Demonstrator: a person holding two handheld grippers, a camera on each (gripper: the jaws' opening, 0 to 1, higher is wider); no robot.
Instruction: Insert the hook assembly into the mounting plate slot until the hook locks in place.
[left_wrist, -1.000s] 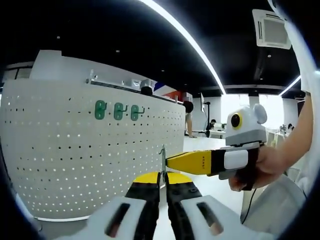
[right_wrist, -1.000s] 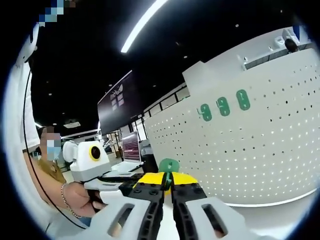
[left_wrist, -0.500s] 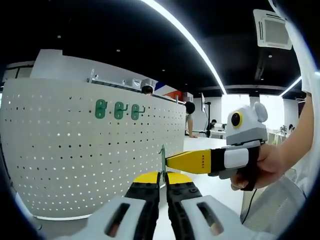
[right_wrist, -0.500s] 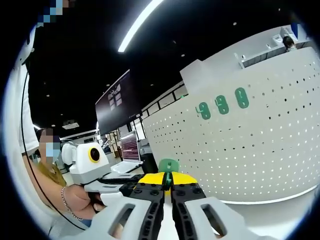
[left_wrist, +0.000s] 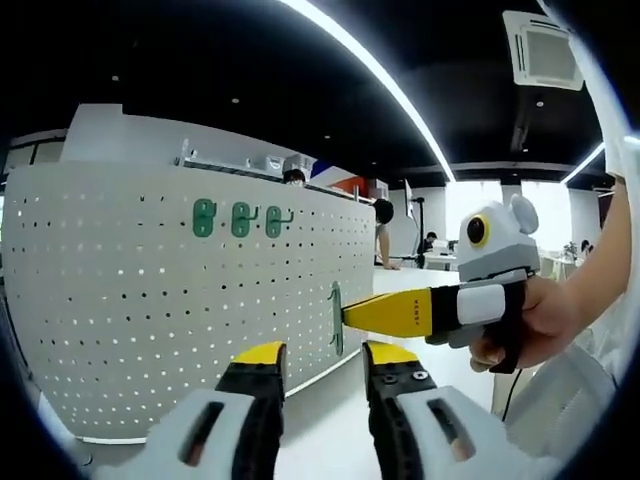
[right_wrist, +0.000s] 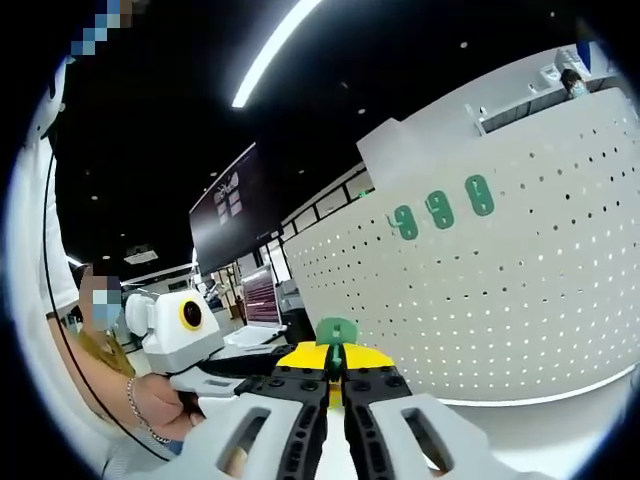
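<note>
Hook: green hook (left_wrist: 336, 318) sits at the tip of the right tongs (left_wrist: 350, 312), in front of the white pegboard (left_wrist: 150, 300); in the right gripper view its green top (right_wrist: 337, 331) rises just above the clenched yellow tips.
Right tongs: clenched on the hook (right_wrist: 336, 372); a hand (left_wrist: 530, 325) holds the handle.
Left tongs: released (left_wrist: 322, 352), jaws spread wide with the hook seen between and beyond them, not touching.
Pegboard: curved, upright, perforated; three green hooks (left_wrist: 238, 219) hang in a row near its top (right_wrist: 440, 210).
Background: a person (left_wrist: 383, 232) stands behind the pegboard's far end.
</note>
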